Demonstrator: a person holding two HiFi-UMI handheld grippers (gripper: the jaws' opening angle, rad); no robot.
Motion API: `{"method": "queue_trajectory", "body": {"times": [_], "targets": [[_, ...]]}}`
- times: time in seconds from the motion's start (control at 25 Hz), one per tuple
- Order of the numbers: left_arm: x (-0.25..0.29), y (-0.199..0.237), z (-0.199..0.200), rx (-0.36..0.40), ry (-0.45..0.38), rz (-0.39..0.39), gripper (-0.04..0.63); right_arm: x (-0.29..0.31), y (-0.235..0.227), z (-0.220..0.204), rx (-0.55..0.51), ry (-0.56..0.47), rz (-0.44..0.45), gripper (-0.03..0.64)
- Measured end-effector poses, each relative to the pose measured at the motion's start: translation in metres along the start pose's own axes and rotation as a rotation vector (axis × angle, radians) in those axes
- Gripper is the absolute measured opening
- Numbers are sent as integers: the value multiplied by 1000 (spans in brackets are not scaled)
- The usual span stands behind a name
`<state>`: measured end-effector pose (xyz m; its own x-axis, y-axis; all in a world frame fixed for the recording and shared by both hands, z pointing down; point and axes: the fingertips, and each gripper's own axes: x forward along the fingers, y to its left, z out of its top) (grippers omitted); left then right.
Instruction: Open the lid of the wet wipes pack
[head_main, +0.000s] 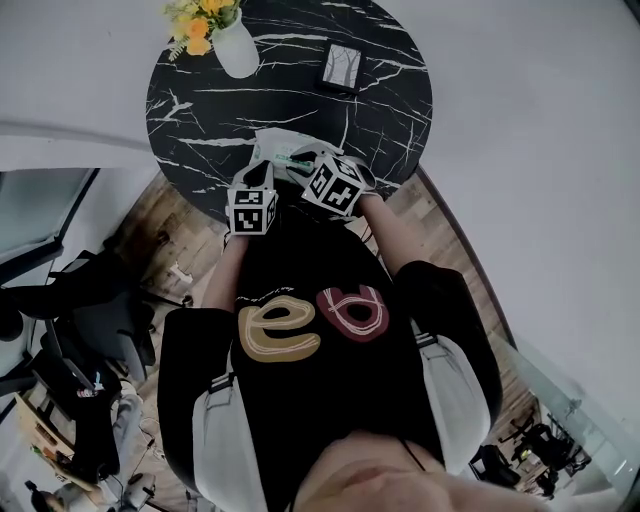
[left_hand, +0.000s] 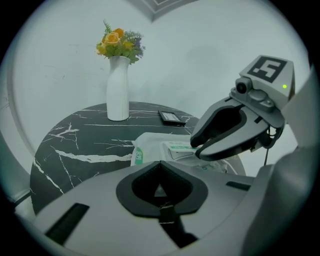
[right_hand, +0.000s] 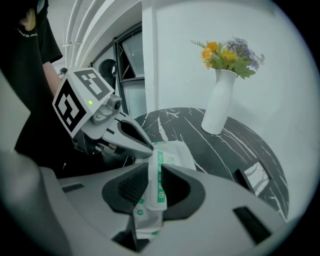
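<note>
With the right claw (right_hand: 155, 169) clamped on an edge of the soft white-and-green wet wipes pack (right_hand: 176, 151) at the round black marble desk's (right_hand: 170, 125) near rim, and the left claw (left_hand: 160, 165) closed on nothing (tips seemingly against it), pulling may drag the pack off, lid unopened.
</note>
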<state>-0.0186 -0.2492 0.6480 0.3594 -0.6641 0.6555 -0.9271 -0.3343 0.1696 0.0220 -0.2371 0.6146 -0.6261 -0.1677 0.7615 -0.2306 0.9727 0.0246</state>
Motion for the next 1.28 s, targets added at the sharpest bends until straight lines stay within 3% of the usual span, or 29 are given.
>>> {"method": "queue_trajectory", "body": {"times": [0.92,1.28], "targets": [[1,1,0,-15,-10,-1,18,-25,-28,20,-80,-30,-84,21],[1,0,0,-18,-9,-6,18,-27,-51,22,-36,-40,-119,17]]}}
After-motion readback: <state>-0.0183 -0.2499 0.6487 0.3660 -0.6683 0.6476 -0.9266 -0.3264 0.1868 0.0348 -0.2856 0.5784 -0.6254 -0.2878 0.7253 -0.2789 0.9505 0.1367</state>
